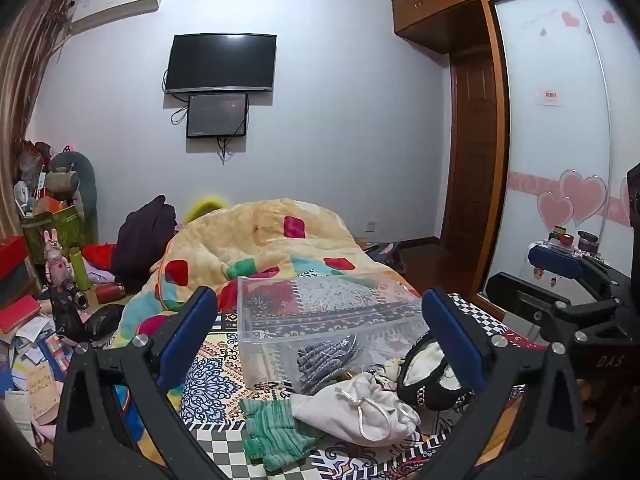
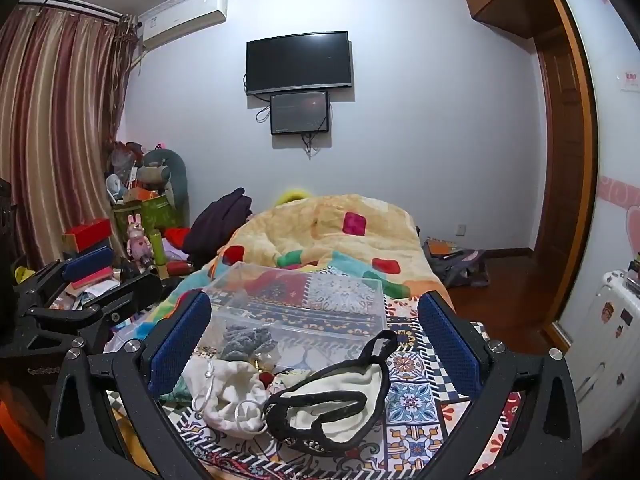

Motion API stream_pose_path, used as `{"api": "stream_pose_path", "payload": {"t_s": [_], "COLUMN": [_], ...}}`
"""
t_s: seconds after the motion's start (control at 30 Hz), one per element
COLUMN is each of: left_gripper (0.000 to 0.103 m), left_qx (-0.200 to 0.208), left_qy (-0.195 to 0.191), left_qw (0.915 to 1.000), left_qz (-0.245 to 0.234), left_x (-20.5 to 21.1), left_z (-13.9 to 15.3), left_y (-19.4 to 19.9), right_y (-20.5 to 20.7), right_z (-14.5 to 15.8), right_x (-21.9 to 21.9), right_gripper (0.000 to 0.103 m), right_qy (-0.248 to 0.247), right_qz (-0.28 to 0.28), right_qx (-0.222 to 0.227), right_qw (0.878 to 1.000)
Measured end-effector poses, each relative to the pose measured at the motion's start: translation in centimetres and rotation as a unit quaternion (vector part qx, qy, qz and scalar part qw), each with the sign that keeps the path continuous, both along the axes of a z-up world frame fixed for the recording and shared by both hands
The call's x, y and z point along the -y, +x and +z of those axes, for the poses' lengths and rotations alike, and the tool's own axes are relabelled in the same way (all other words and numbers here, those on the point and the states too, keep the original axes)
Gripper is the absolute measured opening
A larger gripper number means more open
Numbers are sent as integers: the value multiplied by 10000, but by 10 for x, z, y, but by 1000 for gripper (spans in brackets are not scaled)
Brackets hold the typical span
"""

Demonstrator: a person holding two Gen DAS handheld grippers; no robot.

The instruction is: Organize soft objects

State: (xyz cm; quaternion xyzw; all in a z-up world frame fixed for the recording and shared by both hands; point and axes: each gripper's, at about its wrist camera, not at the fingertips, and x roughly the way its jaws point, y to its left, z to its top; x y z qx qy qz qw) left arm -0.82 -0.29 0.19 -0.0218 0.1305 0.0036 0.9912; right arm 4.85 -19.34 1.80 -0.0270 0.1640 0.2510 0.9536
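Observation:
A clear plastic bin [image 1: 320, 316] stands on the patterned bed and holds a grey knitted item [image 1: 326, 358]; the bin also shows in the right wrist view [image 2: 304, 304]. In front of it lie a white drawstring pouch [image 1: 360, 408], green knitted gloves [image 1: 272, 428] and a black-and-white pouch [image 1: 428, 376]. My left gripper [image 1: 320, 328] is open and empty, above these items. My right gripper [image 2: 316, 332] is open and empty, over the white pouch [image 2: 228, 396] and the black-and-white pouch [image 2: 344, 400]. The right gripper shows at the right of the left wrist view [image 1: 560, 276].
A yellow patchwork quilt [image 1: 260, 248] is bunched behind the bin. Clutter of boxes, toys and papers [image 1: 48, 280] fills the floor on the left. A wardrobe with heart stickers [image 1: 560, 140] and a white suitcase [image 2: 608, 344] stand on the right.

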Motion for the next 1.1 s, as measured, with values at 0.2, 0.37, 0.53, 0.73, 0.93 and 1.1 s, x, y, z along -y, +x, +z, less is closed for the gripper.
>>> {"api": "stream_pose_path", "payload": {"t_s": [0.2, 0.37, 0.53, 0.73, 0.93, 1.1], "left_gripper": [103, 103, 103, 103, 103, 103], "left_qx": [-6, -3, 0, -9, -6, -4], "left_qy": [-18, 15, 6, 18, 6, 8], "left_qw": [10000, 10000, 10000, 10000, 10000, 10000], "left_qz": [-1, 19, 25, 58, 61, 59], "left_x": [-4, -1, 0, 1, 1, 1], "left_z": [1, -1, -1, -2, -2, -2], "left_y": [0, 4, 5, 5, 5, 5], "right_y": [-1, -2, -2, -2, -3, -3], "right_z": [3, 3, 4, 5, 5, 4], "right_x": [1, 2, 2, 3, 4, 3], "right_gripper": [103, 103, 103, 103, 103, 103], "right_qy": [23, 39, 50, 93, 93, 96], "right_qz": [-10, -6, -9, 5, 7, 12], "right_qx": [-6, -9, -13, -27, -29, -26], "right_qw": [10000, 10000, 10000, 10000, 10000, 9999]}}
